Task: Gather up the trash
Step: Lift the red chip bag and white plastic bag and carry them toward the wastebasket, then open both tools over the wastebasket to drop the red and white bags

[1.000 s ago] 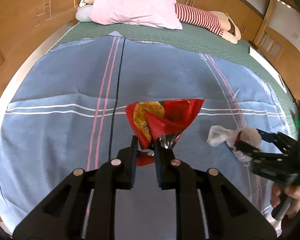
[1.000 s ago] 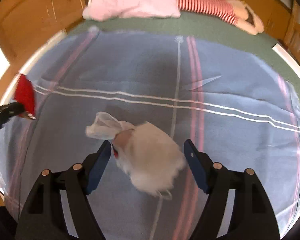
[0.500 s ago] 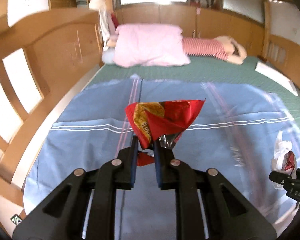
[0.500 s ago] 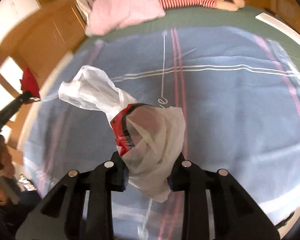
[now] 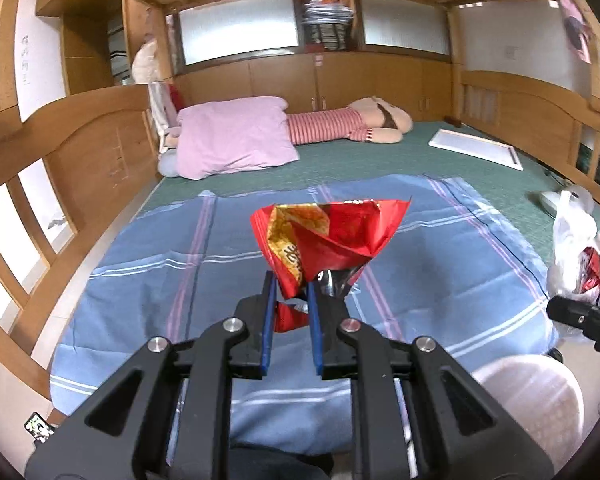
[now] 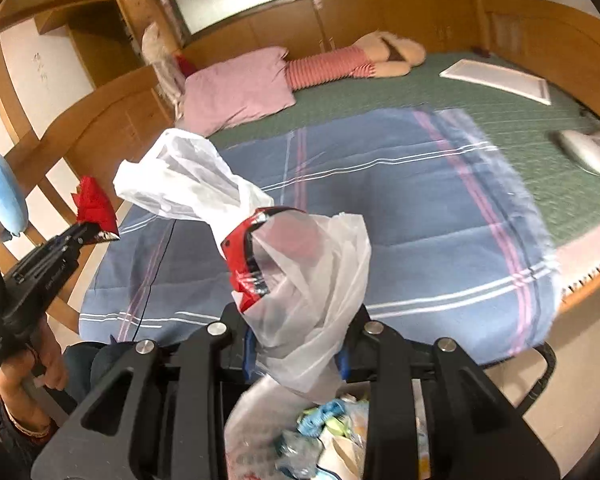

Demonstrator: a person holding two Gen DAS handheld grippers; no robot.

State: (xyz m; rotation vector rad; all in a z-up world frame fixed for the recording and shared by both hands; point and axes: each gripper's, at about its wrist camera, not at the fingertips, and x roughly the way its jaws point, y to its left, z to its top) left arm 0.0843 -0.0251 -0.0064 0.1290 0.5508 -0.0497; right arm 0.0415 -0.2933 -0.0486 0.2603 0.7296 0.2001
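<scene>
Left gripper (image 5: 291,292), black with blue pads, is clenched on a crumpled red snack wrapper (image 5: 328,236); the glossy foil fans upward in a creased, inverted cone with a yellow printed patch and a silver inner face near the pinch point. Right gripper (image 6: 296,344) has just been closing and now clamps a thin, translucent white plastic bag (image 6: 300,276), which is bunched and wrinkled, with one end standing up as a loose twisted flap. Inside that bag sits a red, shiny packet (image 6: 242,256) with a dark edge, visible through the film. Both items are held above the near edge of a bed (image 5: 480,176) with a green woven surface, partly covered by a flat blue blanket (image 5: 180,264) striped in pink and white. Below the right gripper lies an open bag of mixed litter (image 6: 320,440), soft and crinkled. A pink pillow (image 5: 236,140) and a striped plush toy (image 5: 340,124) rest at the far end, against smooth wooden panelling.
</scene>
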